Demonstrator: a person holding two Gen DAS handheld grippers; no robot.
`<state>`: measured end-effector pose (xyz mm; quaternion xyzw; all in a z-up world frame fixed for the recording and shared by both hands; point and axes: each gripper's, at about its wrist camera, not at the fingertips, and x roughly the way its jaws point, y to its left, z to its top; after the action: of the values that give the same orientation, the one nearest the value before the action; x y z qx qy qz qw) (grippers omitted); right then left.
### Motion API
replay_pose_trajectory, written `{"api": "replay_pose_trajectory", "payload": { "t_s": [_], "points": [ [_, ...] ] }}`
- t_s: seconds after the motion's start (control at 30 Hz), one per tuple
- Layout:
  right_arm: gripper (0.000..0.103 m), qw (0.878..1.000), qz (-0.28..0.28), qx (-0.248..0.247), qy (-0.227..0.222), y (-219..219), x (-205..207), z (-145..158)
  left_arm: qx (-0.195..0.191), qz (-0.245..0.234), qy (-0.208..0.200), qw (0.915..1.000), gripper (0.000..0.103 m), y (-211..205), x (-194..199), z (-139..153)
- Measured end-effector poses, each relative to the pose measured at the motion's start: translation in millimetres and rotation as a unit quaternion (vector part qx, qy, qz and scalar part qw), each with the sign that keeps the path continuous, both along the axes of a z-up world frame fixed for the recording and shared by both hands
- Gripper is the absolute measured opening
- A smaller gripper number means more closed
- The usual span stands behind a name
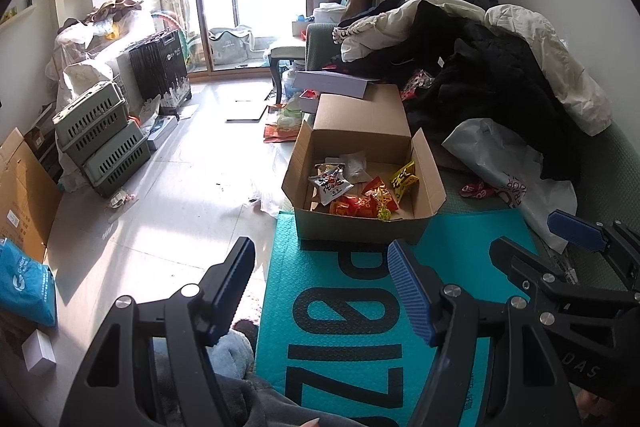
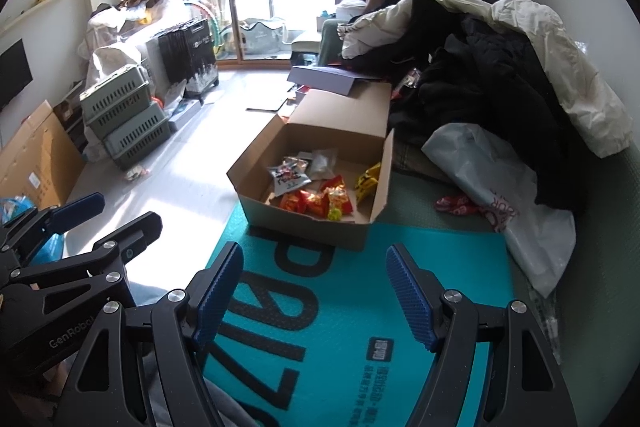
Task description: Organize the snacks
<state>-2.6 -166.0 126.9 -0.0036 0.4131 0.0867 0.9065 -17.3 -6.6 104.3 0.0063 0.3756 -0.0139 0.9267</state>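
An open cardboard box (image 1: 352, 227) (image 2: 304, 227) stands on a green sofa at the far edge of a teal mailer bag (image 1: 360, 307) (image 2: 360, 307). Inside lie several snack packets: a silver one (image 1: 330, 185) (image 2: 289, 177), red ones (image 1: 360, 205) (image 2: 316, 203) and a yellow one (image 1: 404, 181) (image 2: 368, 181). A red snack packet (image 1: 474, 189) (image 2: 454, 203) lies outside the box on the sofa to its right. My left gripper (image 1: 324, 291) is open and empty above the mailer, short of the box. My right gripper (image 2: 316, 295) is open and empty beside it; it also shows in the left wrist view (image 1: 540, 239).
A white plastic bag (image 1: 512, 167) (image 2: 512, 195) and a heap of dark and cream clothes (image 1: 500, 59) (image 2: 500, 59) fill the sofa to the right. A purple flat box (image 1: 332, 83) lies behind the cardboard box. Green crates (image 1: 104, 139), a suitcase and cartons stand on the floor to the left.
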Motion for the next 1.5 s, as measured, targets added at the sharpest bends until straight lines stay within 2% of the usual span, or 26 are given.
{"api": "replay_pose_trajectory", "payload": {
  "t_s": [0.63, 1.5],
  "points": [
    [0.074, 1.000, -0.001, 0.004, -0.002, -1.8, -2.0, 5.3, 0.002, 0.005, -0.005, 1.0000, 0.068, -1.2, -3.9, 10.7],
    [0.074, 1.000, -0.011, 0.010, 0.007, -6.4, -3.7, 4.2, 0.012, 0.002, 0.003, 0.9999, 0.068, -7.1, 0.2, 10.4]
  ]
}}
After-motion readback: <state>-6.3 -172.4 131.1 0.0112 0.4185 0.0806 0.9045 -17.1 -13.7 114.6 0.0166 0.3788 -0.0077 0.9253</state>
